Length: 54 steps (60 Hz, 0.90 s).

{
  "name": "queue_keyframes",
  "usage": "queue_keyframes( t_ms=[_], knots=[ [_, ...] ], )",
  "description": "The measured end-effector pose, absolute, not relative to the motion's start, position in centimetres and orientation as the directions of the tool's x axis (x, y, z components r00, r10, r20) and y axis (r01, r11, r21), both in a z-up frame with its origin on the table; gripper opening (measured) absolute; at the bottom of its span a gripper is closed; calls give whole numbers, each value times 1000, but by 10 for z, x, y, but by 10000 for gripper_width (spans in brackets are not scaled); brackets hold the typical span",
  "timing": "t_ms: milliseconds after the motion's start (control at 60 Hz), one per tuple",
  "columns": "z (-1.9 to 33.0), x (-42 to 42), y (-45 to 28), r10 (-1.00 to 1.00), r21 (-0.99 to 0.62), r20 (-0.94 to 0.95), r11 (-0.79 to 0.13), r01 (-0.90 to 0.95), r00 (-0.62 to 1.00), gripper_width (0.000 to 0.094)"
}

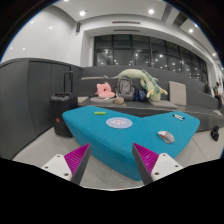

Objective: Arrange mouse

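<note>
A lounge with sofas lies behind the teal worktop. The mouse sits near its right edge, beyond the wide, empty fingers. Best approach: advance rightward, straddle it squarely, then close.

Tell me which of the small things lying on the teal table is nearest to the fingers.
The small grey computer mouse, near the table's edge ahead of the open hand-held gripper; the round white disc lies farther back.
</note>
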State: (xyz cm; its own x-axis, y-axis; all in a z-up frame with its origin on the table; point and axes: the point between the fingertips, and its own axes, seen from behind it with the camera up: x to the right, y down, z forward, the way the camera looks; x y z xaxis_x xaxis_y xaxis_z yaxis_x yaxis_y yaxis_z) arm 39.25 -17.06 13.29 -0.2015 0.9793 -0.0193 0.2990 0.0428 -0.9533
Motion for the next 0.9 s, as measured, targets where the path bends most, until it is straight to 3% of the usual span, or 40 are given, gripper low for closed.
queue_keyframes(
  t_ms=[233,667,900],
  knots=[
    [117,371,-84,992,-945,47,83,316,-119,854],
    [88,331,89,996,-933,53,24,358,71,853],
    [71,290,119,996,-925,52,22,379,69,851]
  ],
)
